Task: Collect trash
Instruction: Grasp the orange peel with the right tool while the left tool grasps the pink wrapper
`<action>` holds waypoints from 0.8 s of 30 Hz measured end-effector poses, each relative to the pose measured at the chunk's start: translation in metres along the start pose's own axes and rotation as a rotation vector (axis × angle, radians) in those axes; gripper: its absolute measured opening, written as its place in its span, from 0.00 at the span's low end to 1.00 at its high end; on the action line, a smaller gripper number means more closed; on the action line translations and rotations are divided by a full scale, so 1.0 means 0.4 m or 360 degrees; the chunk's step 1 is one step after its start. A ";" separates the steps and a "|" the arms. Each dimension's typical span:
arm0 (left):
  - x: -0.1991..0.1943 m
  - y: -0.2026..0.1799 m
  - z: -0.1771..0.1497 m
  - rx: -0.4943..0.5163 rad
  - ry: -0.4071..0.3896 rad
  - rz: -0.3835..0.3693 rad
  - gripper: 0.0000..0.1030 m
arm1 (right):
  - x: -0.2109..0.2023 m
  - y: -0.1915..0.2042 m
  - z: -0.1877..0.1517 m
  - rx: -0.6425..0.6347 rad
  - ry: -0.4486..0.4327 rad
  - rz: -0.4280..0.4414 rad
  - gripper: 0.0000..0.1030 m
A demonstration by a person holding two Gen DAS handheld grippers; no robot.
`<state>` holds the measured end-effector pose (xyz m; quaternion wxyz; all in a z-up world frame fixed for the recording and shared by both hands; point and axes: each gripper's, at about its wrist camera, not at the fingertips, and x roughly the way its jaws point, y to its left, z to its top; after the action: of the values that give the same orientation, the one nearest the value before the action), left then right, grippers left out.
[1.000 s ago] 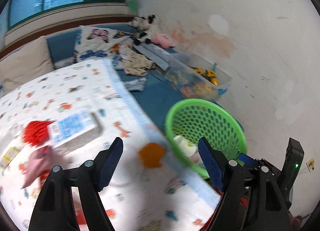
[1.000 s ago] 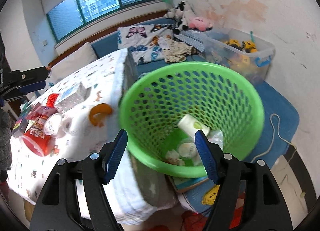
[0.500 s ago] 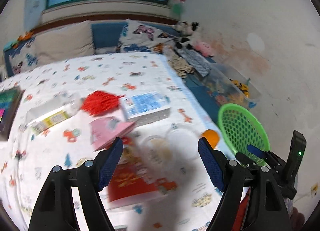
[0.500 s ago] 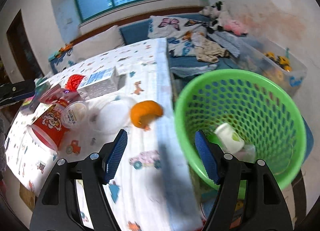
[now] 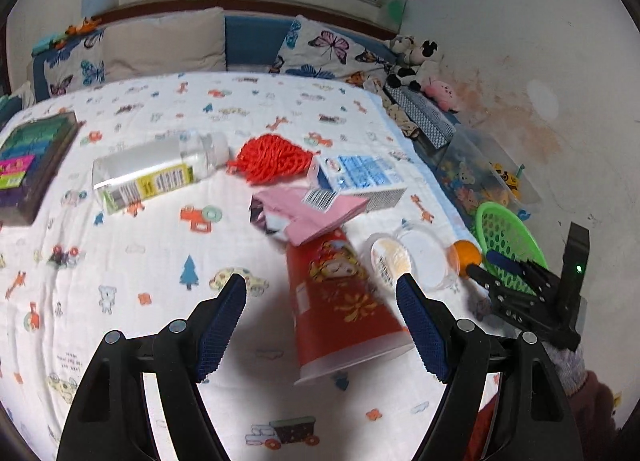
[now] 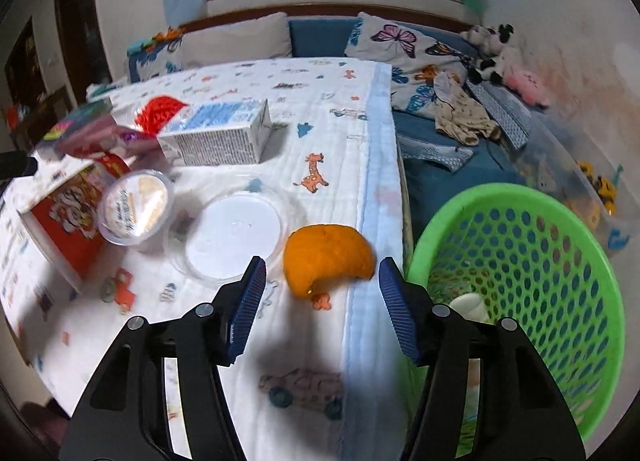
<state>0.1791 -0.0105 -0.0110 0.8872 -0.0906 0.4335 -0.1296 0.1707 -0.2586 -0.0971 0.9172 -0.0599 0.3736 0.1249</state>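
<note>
Trash lies on the table with the printed cloth (image 5: 120,261): a red paper cup (image 5: 340,301) on its side, a pink wrapper (image 5: 316,213), a blue-and-white carton (image 5: 360,177), a red net (image 5: 272,159), a clear bottle (image 5: 156,173), a small lidded tub (image 5: 390,257), a clear lid (image 6: 234,237) and an orange peel (image 6: 326,259). My left gripper (image 5: 320,321) is open, its jaws either side of the red cup. My right gripper (image 6: 322,309) is open just before the orange peel, and shows in the left wrist view (image 5: 504,273). The green basket (image 6: 560,245) stands off the table's right edge with trash inside.
A stack of books (image 5: 28,165) lies at the table's far left. Behind the table is a blue bench with cushions (image 5: 164,41) and soft toys (image 5: 412,57). A clear box of toys (image 5: 480,177) stands by the wall beyond the basket.
Both grippers have swung left, away from the basket and over the table. The left now faces the red cup and the right faces the orange peel. Both stayed open.
</note>
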 end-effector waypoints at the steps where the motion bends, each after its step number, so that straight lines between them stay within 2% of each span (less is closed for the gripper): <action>1: 0.004 0.005 -0.003 -0.0008 0.0013 0.0001 0.72 | 0.008 -0.002 0.001 -0.0013 0.0011 0.0011 0.58; 6: 0.028 0.014 -0.004 -0.0021 0.0046 0.0005 0.72 | 0.033 -0.003 0.008 -0.0077 0.0038 0.0028 0.57; 10: 0.036 0.003 0.010 0.0020 0.0032 0.0023 0.72 | 0.045 0.000 0.011 -0.0123 0.0049 0.0019 0.52; 17: 0.066 -0.022 0.049 0.0173 -0.0036 0.0152 0.72 | 0.044 -0.010 0.010 -0.0096 0.0037 0.0016 0.45; 20: 0.083 -0.033 0.063 0.0252 -0.0066 0.0207 0.69 | 0.037 -0.018 0.011 -0.0056 0.0028 0.0014 0.42; 24: 0.108 -0.037 0.071 0.0331 -0.0065 0.0229 0.56 | 0.029 -0.022 0.012 -0.0013 0.0021 0.0023 0.40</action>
<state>0.2249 -0.0365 -0.0217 0.9074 0.0307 0.4049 -0.1080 0.1843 -0.2639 -0.1015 0.9136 -0.0619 0.3794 0.1326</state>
